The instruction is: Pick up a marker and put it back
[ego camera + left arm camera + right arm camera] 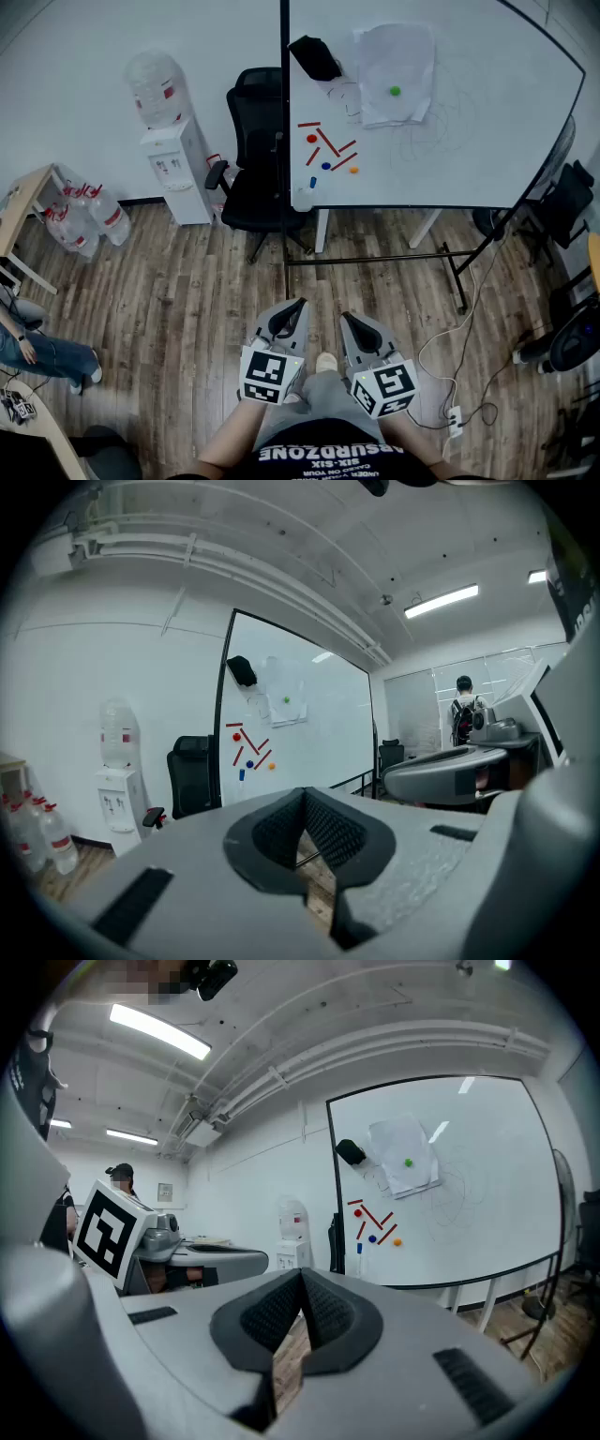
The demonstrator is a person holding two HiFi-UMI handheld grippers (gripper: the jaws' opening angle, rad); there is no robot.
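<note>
Red markers stick to the whiteboard in its lower left part. There are several of them, lying at different angles, and a red, a blue and an orange round magnet sit among them. A short blue marker hangs upright just below this group. Above them a black eraser sits near the left edge of the board, and beside it a sheet of paper carries a green magnet.

The left gripper and the right gripper are both low in the head view, side by side over the wooden floor. They are well apart from the board and point toward it. Each gripper has its jaws pressed together with nothing between them; only floor shows through the small gap behind the pads.

A black office chair stands just left of the board, and a water dispenser is further left against the wall.
</note>
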